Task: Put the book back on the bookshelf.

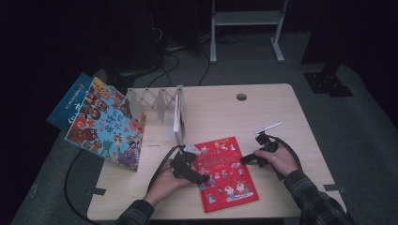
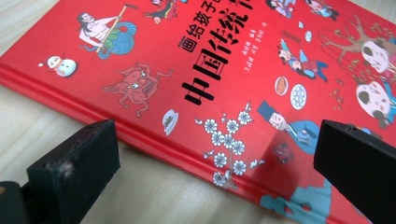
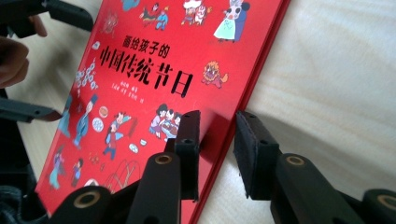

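A red picture book with black Chinese lettering lies flat on the wooden table, near the front. My left gripper is at its left side, open. In the left gripper view its wide-apart jaws stand astride the book's spine edge, touching nothing. My right gripper comes in from the right. In the right gripper view its jaws stand close together on the book's right edge, one over the cover and one outside it. One finger of the left gripper shows across the book.
A large colourful picture book leans over the table's left edge, with a blue book behind it. A white folding book stand stands at the back left. A small white stick lies beyond the right hand. A cable hole is near the far edge.
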Demonstrator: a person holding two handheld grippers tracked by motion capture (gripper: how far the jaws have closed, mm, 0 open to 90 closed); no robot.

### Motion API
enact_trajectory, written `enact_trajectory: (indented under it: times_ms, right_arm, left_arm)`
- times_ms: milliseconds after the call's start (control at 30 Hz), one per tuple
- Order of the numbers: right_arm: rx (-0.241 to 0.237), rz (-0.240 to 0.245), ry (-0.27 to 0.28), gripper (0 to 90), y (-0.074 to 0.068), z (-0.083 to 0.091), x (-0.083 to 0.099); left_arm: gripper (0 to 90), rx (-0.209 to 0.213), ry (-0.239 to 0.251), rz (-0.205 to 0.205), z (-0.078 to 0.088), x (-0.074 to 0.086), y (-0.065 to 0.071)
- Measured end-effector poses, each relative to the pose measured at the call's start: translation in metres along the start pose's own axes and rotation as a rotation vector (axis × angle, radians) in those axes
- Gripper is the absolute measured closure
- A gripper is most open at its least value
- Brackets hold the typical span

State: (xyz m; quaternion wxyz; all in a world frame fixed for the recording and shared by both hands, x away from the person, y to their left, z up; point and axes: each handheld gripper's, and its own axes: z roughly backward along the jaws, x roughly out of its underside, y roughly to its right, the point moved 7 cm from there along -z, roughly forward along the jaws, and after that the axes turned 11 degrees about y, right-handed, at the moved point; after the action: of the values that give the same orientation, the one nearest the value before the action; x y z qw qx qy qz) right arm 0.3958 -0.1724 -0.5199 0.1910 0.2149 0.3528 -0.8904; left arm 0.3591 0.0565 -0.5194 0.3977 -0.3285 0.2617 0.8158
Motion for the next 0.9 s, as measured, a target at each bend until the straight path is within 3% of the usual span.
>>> enact_trajectory:
  times_ms: [267, 367, 500, 767, 900]
  right_arm:
    - [-0.030, -0.022, -0.060, 71.9, -0.008, -0.001, 0.009]
    - [-0.030, -0.044, -0.063, 71.9, -0.009, -0.001, 0.010]
    - [-0.032, -0.053, -0.061, 70.5, -0.009, -0.002, 0.009]
    - [-0.030, -0.054, -0.047, 68.8, -0.009, -0.002, 0.008]
    - [-0.039, -0.082, -0.039, 68.8, -0.008, -0.003, 0.007]
  left_arm:
    - [0.0, -0.023, 0.045, -0.034, 0.000, 0.003, -0.006]
    - [0.0, -0.046, 0.032, -0.074, -0.001, 0.005, -0.005]
    - [0.0, -0.050, 0.052, -0.041, -0.001, 0.006, -0.010]
    - [0.0, -0.052, 0.054, -0.042, 0.001, 0.008, -0.014]
    - [0.0, -0.045, 0.075, -0.048, 0.002, 0.009, -0.015]
